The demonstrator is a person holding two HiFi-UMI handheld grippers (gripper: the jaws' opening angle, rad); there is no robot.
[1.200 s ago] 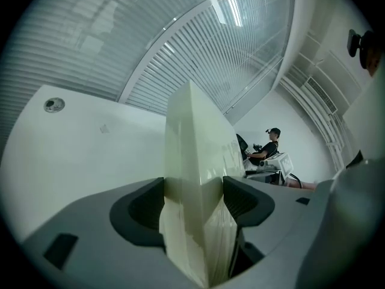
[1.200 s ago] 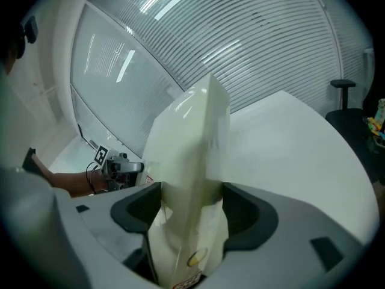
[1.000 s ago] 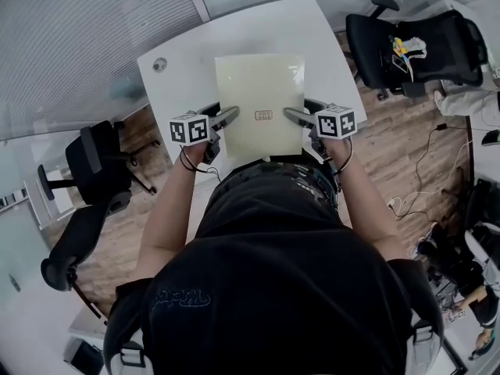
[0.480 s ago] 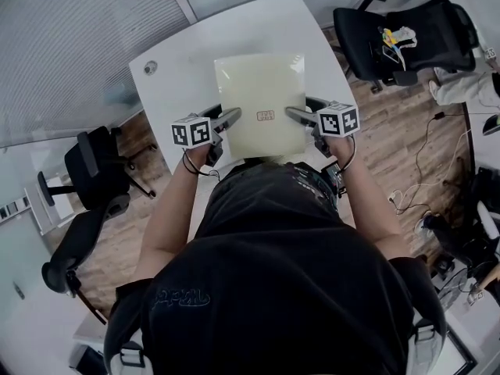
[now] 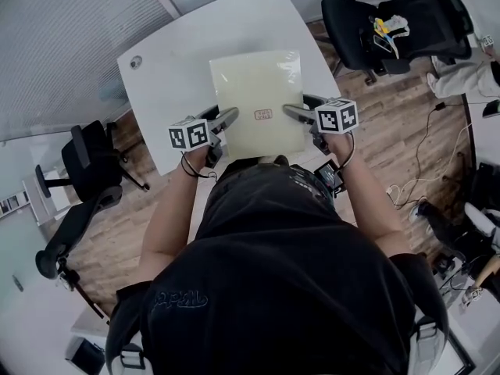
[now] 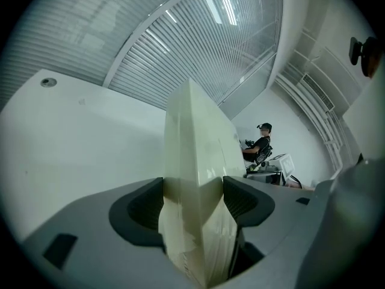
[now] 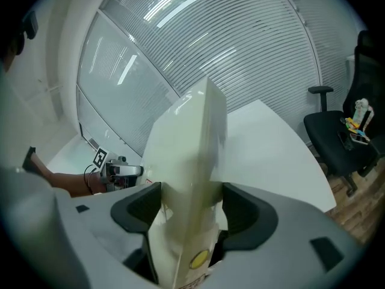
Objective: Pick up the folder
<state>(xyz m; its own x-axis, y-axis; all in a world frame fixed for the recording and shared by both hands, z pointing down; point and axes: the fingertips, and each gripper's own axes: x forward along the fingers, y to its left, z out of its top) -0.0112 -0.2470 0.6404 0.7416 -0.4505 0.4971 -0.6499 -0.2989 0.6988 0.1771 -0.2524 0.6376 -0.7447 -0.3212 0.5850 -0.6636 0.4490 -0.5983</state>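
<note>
A pale cream folder with a small label near its near edge is held over the white table. My left gripper is shut on the folder's left edge, and my right gripper is shut on its right edge. In the left gripper view the folder stands edge-on, pinched between the dark pads of my left gripper. The right gripper view shows the folder clamped the same way by my right gripper, a yellow sticker low on it.
A round grommet sits in the table's far left corner. Black office chairs stand at the right and at the left. A slatted glass wall runs along the left. Cables lie on the wood floor.
The folder stays clamped at both edges by the two grippers. The table and chairs have shifted in view as the head camera moved; the folder sits slightly higher against the table.
</note>
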